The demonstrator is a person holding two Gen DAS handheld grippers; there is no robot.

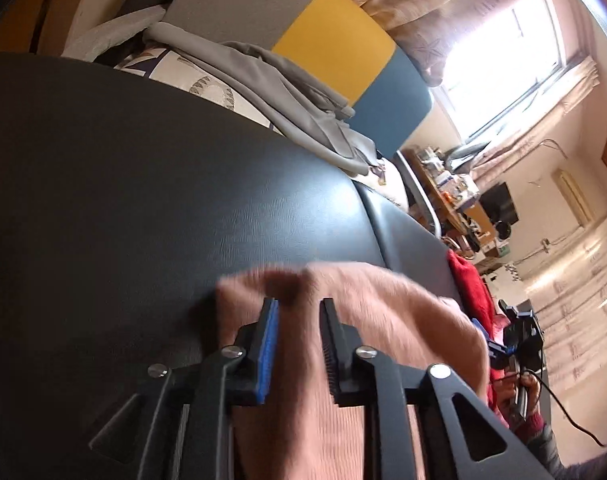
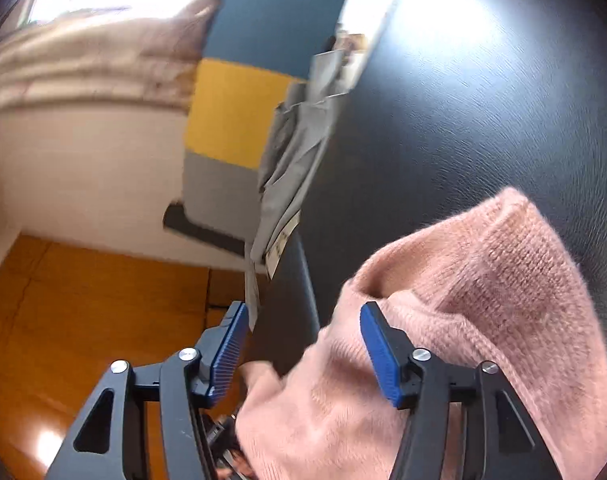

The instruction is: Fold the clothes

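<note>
On dark worktop [image 1: 143, 200]: pink knit sweater [image 2: 483, 280], soft, limp, fuzzy, likely light. Left gripper [image 1: 297, 308] fingers clamp a fold; right gripper [image 2: 303, 312] fingers apart. Grip bunched edges.

Sweater [image 2: 443, 320] lies on table [image 2: 483, 100], between both grippers' fingers

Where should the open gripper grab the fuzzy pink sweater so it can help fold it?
Probably the thick folded edge of the pink sweater lying between the right gripper fingers. That edge bunches up off the dark table, so there is something to pinch. Come straight in from the table's near edge, along the gripper's own line. The left gripper already pinches another part.
</note>
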